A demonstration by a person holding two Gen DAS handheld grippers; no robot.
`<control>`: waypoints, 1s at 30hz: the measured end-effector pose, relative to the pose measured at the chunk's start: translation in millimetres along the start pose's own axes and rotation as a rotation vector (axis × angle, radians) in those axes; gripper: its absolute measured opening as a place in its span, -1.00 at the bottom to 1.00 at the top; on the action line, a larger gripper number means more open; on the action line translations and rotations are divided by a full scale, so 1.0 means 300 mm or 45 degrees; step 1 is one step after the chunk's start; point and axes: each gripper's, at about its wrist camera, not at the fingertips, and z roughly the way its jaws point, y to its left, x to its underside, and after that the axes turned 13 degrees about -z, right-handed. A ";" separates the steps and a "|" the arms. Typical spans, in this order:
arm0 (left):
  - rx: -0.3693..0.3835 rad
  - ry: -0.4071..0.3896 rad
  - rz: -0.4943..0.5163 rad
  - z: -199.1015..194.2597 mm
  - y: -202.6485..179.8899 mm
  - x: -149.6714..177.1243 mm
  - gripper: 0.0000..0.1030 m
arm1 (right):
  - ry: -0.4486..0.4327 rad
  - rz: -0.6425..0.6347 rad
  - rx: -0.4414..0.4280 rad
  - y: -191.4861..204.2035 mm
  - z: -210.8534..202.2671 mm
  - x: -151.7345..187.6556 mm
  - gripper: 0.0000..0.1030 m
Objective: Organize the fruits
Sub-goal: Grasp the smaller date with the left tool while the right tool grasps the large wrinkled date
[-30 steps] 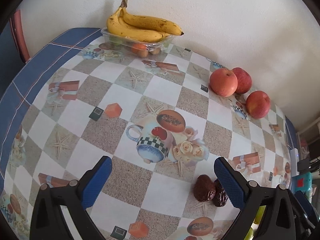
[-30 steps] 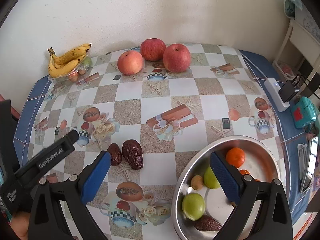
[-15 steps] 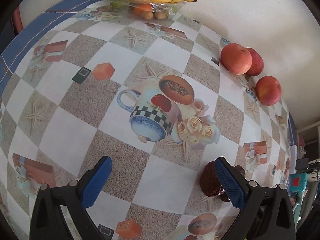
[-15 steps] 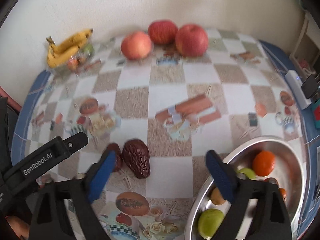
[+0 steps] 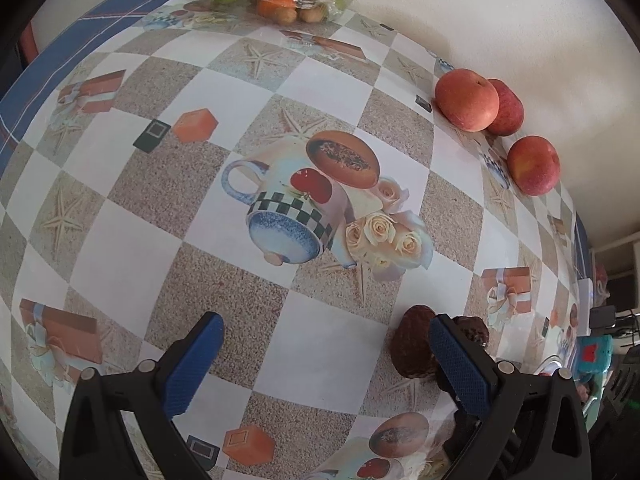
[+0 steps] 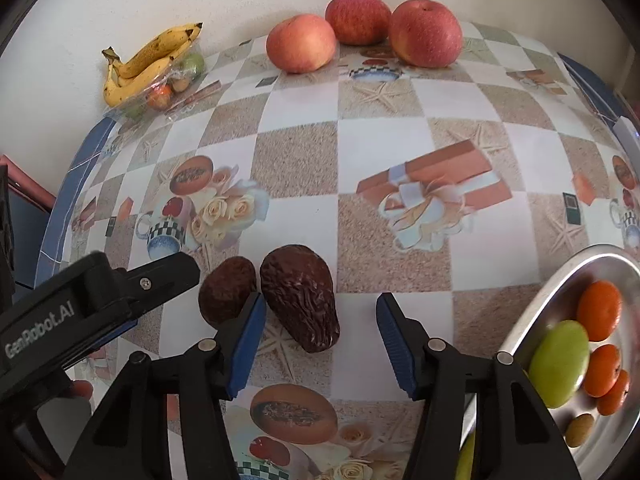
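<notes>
Two dark brown wrinkled fruits lie side by side on the patterned tablecloth. The larger one [image 6: 300,296] sits between the jaws of my right gripper [image 6: 320,308], which are closing. The left pad is almost at the fruit and the right pad still stands clear of it. The smaller fruit [image 6: 226,292] lies just outside the left finger. My left gripper [image 5: 324,328] hangs open over bare cloth, its right finger beside the dark fruit [image 5: 412,344]. Its black body [image 6: 100,292] shows at the left of the right wrist view.
A metal bowl [image 6: 592,254] at the right holds oranges and a green fruit. Three red apples [image 6: 300,42] stand along the far wall. Bananas [image 6: 148,64] lie on a clear tray of small fruits at the back left.
Both grippers have sunk toward the table. The right gripper's jaws have narrowed from wide apart and moved left, so they now stand either side of the larger dark fruit. The left jaws stay wide.
</notes>
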 end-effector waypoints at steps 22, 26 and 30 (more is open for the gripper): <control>-0.162 -0.133 0.164 0.028 -0.072 0.009 1.00 | 0.035 0.037 0.147 -0.077 -0.023 0.019 0.05; -0.154 -0.132 0.115 0.014 -0.028 -0.021 1.00 | 0.039 0.031 0.150 -0.073 -0.023 0.022 0.04; -0.084 -0.057 0.131 0.027 -0.036 -0.004 1.00 | 0.045 0.024 0.135 -0.065 -0.021 0.024 0.04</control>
